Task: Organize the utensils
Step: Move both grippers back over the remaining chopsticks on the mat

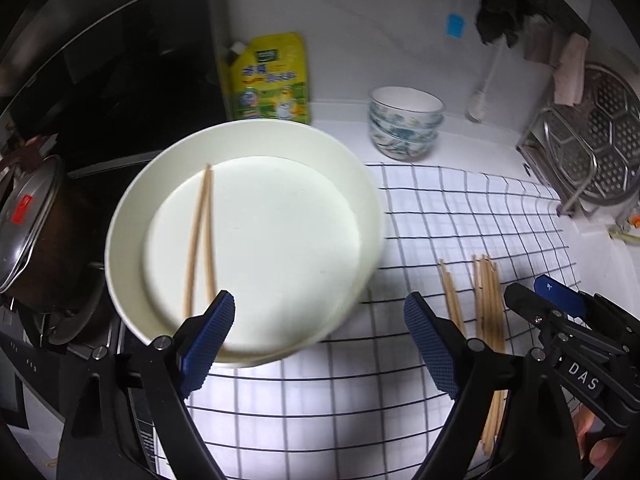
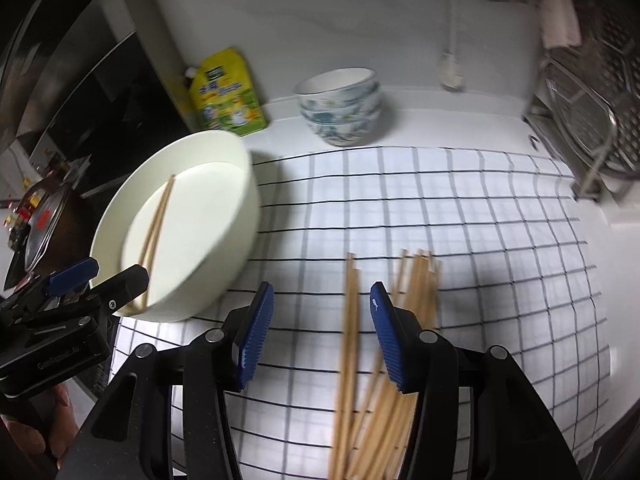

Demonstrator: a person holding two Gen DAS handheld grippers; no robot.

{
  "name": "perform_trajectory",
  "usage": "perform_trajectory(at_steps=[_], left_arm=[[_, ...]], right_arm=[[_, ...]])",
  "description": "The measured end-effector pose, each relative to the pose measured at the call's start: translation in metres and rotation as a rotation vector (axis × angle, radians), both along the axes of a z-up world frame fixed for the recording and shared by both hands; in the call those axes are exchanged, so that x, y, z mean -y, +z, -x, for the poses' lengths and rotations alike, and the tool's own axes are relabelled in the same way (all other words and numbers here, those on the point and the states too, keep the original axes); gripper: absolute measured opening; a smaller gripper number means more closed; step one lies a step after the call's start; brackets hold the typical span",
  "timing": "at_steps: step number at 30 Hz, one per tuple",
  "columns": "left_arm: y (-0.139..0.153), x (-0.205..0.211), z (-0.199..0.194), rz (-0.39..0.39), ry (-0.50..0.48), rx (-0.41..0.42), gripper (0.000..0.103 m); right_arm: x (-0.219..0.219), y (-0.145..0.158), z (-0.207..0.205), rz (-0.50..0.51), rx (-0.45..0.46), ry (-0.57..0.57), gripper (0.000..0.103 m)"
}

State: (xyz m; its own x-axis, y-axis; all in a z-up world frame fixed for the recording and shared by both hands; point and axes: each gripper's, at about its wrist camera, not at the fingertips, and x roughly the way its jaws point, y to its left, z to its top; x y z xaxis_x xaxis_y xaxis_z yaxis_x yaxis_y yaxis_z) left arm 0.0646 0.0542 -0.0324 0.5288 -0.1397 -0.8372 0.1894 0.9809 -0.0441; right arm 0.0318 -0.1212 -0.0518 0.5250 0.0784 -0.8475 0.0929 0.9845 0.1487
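Chopsticks (image 2: 384,364) lie loose on the checked cloth (image 2: 500,240) right of the white bowl (image 2: 240,216) — long axis along the right gripper (image 2: 316,336), directly beneath its half-open, empty jaws; left gripper (image 1: 320,340) wide, empty

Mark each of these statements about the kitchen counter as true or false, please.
1. Two chopsticks lie inside the white bowl. True.
2. The patterned bowls are spread out singly. False: they are stacked.
3. A heap of chopsticks lies on the checked cloth. True.
4. The right hand-held gripper grips the yellow pouch. False: it is open, above the loose chopsticks.
5. The left hand-held gripper is open. True.
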Motion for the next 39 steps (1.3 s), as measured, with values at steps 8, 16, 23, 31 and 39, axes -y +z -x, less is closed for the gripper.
perform_trajectory(at_steps=[8, 16, 23, 31, 39], left_arm=[[-0.007, 0.04, 0.004, -0.01, -0.07, -0.018, 0.085], [-0.013, 0.067, 0.013, -0.016, -0.114, -0.028, 0.085], [-0.022, 0.08, 0.019, -0.024, -0.13, -0.053, 0.085], [-0.033, 0.091, 0.026, -0.046, -0.141, -0.062, 0.085], [-0.052, 0.099, 0.033, -0.077, -0.148, -0.088, 0.085]], right_arm=[[0.043, -0.007, 0.023, -0.014, -0.022, -0.092, 0.05], [0.071, -0.013, 0.041, -0.018, -0.036, -0.14, 0.05], [0.082, -0.02, 0.05, -0.02, -0.055, -0.154, 0.05], [0.097, -0.033, 0.06, -0.037, -0.074, -0.17, 0.05], [0.107, -0.058, 0.069, -0.065, -0.129, -0.178, 0.05]])
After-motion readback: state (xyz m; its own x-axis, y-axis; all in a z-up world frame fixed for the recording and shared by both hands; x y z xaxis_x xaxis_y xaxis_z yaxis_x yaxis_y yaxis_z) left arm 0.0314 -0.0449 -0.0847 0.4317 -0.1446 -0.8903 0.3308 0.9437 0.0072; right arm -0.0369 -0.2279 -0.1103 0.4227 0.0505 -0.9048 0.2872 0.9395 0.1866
